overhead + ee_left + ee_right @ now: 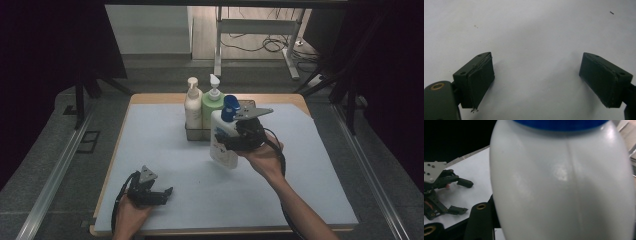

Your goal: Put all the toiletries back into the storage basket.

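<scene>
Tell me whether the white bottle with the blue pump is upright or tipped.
Tipped. In the high view the white pump bottle leans in the right gripper, blue pump up, base lifted off the table before the rack.

Left hand-held gripper (159, 192): low at the near left, jaws spread wide with nothing between them; pads (480, 82) bare. Left hand (131, 215) grips its body from below. Right hand-held gripper (227, 142): raised mid-scene on an extended forearm, jaws clamped around something, right hand (262, 157) beneath.
</scene>
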A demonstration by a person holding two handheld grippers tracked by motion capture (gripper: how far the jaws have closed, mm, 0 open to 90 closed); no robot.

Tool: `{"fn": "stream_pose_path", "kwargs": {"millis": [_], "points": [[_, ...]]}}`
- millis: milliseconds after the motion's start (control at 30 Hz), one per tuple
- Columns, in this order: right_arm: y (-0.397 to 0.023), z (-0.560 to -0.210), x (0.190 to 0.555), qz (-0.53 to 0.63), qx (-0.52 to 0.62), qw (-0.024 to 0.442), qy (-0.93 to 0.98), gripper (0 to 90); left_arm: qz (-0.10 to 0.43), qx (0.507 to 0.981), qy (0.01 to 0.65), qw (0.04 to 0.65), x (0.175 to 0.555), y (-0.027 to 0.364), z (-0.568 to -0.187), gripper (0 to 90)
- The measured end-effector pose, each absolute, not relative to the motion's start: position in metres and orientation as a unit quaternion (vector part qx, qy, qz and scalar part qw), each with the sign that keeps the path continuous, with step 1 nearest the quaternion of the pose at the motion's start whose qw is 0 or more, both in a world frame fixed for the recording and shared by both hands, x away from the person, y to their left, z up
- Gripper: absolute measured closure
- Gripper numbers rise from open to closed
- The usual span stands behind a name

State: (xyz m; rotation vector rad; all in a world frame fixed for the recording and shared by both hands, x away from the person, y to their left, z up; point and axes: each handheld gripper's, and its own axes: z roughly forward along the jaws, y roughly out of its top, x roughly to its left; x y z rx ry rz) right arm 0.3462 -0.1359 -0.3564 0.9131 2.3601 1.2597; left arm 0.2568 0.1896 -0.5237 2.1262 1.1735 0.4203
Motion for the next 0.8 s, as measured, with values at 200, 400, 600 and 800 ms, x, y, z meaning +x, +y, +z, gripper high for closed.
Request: {"fn": "stream_pose_path", "kwargs": {"millis": [200, 400, 600, 800], "points": [[-0.152, -0.347, 0.349, 0.439, 0.333, 0.170, 0.817, 40.2, 0.160, 0.813, 0.449, 0.333, 0.257, 0.190, -0.524, 12.1], [-0.164, -0.339, 0.352, 0.435, 0.345, 0.179, 0.812, 40.2, 0.161, 0.813, 0.449, 0.333, 0.257, 0.189, -0.524, 12.2], [-0.174, -0.332, 0.359, 0.432, 0.362, 0.193, 0.804, 40.2, 0.161, 0.813, 0.449, 0.333, 0.257, 0.189, -0.524, 12.2], [-0.183, -0.327, 0.369, 0.430, 0.381, 0.205, 0.792, 40.3, 0.160, 0.814, 0.449, 0.332, 0.257, 0.190, -0.524, 12.2]]}}
